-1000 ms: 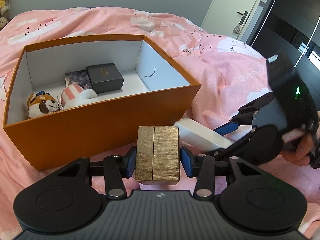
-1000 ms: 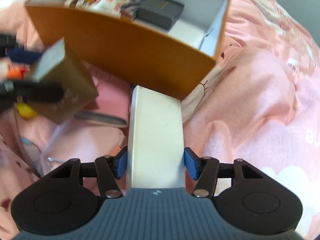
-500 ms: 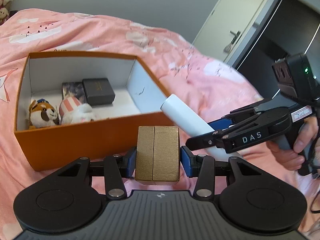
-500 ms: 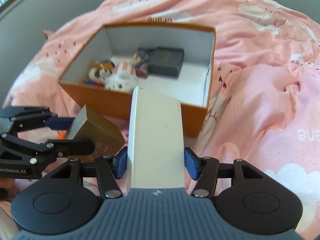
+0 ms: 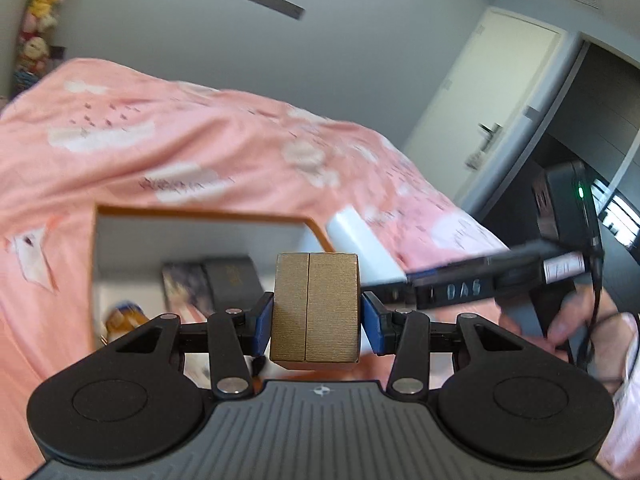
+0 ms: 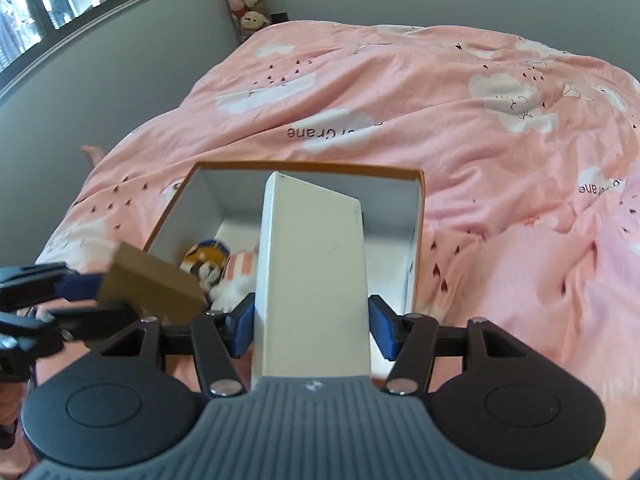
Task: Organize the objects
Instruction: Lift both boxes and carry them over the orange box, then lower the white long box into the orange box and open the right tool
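Left wrist view. My left gripper (image 5: 316,322) has its jaws about half spread, with both blue pads pressed on the sides of the gold box (image 5: 315,306). The box stands upright between them, its centre seam running straight away from me. The orange storage box (image 5: 200,215) lies ahead and below, its open mouth just past the gold box's far edge, so I judge the coming move to be forward and down. Further right, my right gripper (image 5: 394,278) reaches in from the right carrying the white box (image 5: 362,250), whose far end sits at the storage box's right corner. My right hand (image 5: 576,320) shows at the right edge. Hard to read: the frame is motion-blurred; the dark case (image 5: 232,282) and a patterned item beside it are smeared, and the storage box's near wall is hidden behind the gold box and my gripper body.

Right wrist view. My right gripper (image 6: 312,322) is also about half spread, clamped on the white box (image 6: 314,276). Its long axis points away from me, over the storage box (image 6: 312,169), with the far end tilted up. The free floor is on the right of the interior, nearer this hand. My left gripper (image 6: 90,296) enters from the left with the gold box (image 6: 152,284) over the near left corner, above the plush toys (image 6: 218,266). Hidden: the white box covers the middle of the interior, so the dark case cannot be seen here.
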